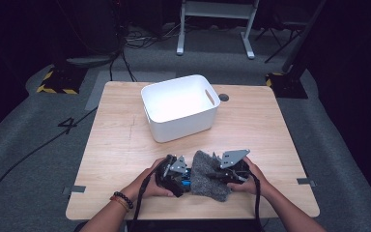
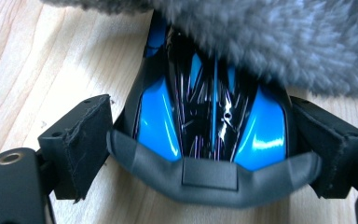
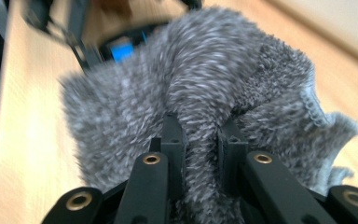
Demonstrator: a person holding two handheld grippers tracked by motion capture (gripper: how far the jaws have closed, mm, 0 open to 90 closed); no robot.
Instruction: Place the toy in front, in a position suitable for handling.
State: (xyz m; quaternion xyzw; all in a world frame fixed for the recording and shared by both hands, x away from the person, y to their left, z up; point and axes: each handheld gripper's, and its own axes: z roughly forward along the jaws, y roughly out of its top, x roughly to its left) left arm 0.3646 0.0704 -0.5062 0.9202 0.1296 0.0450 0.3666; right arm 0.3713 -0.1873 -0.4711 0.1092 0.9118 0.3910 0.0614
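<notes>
Wooden table (fuzzy grey cloth)

There is one fuzzy grey cloth. There is one shiny blue and black toy-like thing with a grey band. There is one white plastic bin. There is one light wooden tabletop. Two black grippers are there, one left gripper and one right gripper.
</notes>
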